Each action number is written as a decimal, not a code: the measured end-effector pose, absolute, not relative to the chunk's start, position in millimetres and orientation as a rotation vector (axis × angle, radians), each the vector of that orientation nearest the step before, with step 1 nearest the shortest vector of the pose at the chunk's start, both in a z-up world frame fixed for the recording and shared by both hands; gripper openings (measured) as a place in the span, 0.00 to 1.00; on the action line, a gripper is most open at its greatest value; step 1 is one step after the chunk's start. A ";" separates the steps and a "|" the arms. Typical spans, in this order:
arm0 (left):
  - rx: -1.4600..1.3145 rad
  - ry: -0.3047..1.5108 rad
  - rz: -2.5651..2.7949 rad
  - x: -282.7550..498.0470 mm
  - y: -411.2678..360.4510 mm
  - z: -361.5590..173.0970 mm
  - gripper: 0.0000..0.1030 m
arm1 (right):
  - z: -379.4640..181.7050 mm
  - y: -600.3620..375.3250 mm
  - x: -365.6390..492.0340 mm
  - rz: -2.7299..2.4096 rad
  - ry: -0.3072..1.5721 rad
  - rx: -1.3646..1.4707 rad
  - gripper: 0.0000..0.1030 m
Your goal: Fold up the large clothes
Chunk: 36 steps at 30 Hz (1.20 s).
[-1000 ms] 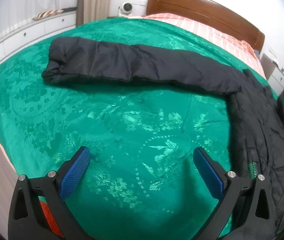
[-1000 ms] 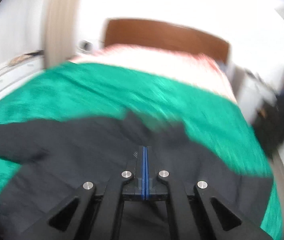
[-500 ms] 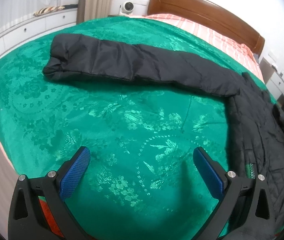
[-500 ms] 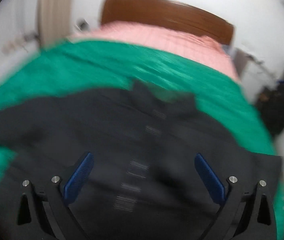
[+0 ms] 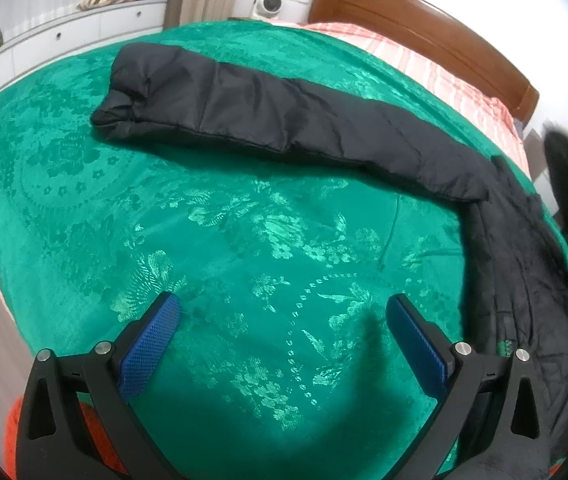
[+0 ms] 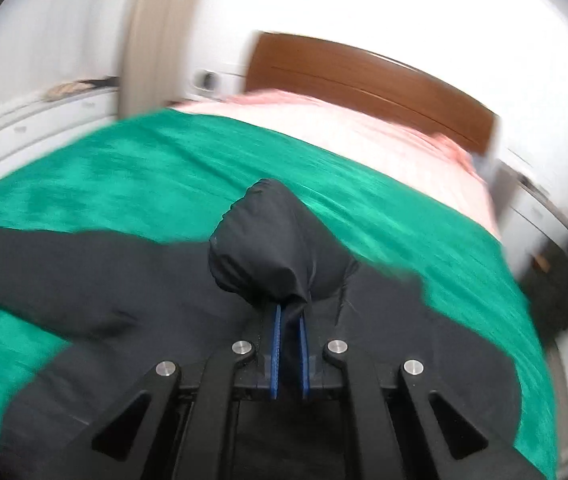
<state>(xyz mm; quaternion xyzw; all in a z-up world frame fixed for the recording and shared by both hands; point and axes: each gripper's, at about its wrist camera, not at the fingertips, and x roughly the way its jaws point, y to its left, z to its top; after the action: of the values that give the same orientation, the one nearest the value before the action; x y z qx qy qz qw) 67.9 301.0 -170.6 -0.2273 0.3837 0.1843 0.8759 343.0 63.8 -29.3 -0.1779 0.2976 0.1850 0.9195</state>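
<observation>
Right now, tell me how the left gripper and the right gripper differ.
The left gripper stands wide open with nothing between its pads; the right gripper is shut on a bunched sleeve end of the black jacket. The left hovers over bare green bedspread, beside the jacket; the right sits over the jacket's body. Both have black frames with blue pads.

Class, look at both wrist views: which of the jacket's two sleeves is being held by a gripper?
The bunched sleeve, pinched between the shut right gripper pads and lifted. The other sleeve lies stretched flat across the green bedspread, untouched by the open left gripper.
</observation>
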 end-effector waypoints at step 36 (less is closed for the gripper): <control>-0.223 0.867 0.441 95.9 245.2 -179.0 1.00 | -103.1 -159.4 4.1 0.123 0.583 -0.173 0.98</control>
<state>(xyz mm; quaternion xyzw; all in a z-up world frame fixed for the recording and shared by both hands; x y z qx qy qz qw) 95.9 245.2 -179.0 -0.1068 0.4159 0.2112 0.8781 4.1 -159.4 -103.1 -0.0852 0.2870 0.0605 0.9522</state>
